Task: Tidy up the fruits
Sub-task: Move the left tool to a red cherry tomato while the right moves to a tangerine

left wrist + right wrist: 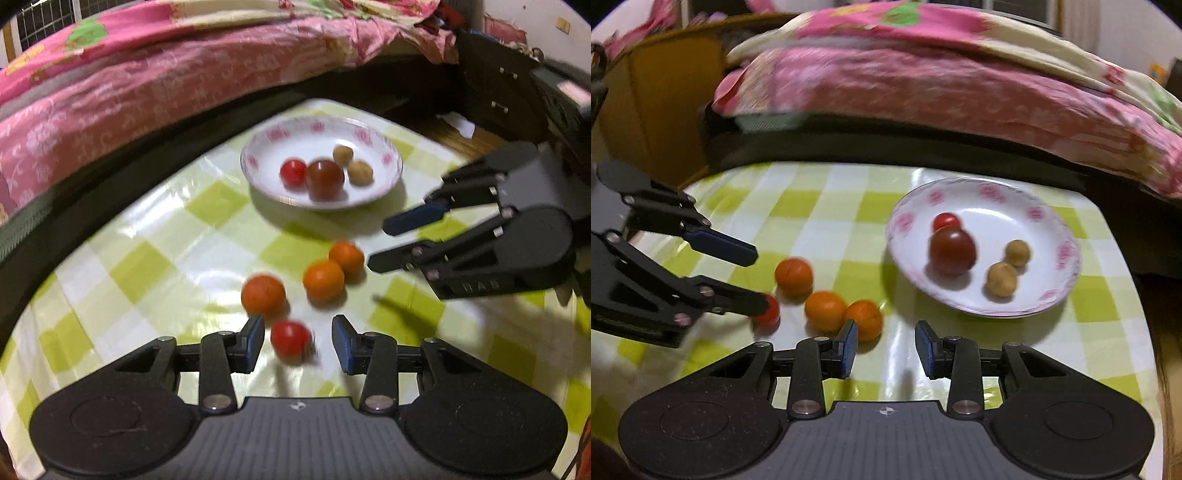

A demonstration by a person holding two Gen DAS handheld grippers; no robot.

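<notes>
Left wrist view: red tomato [291, 338] lies between the spread left tongs [298, 341], untouched; right tongs [885, 344] spread too.

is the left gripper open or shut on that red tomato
Open. The left gripper has its jaws spread on either side of the small red tomato, with gaps showing on both sides.

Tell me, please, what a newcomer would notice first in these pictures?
Probably the small red tomato between the fingers of the open left claw, near three orange fruits on the green checked cloth. Beyond sits a pink-patterned white plate holding four fruits.
</notes>
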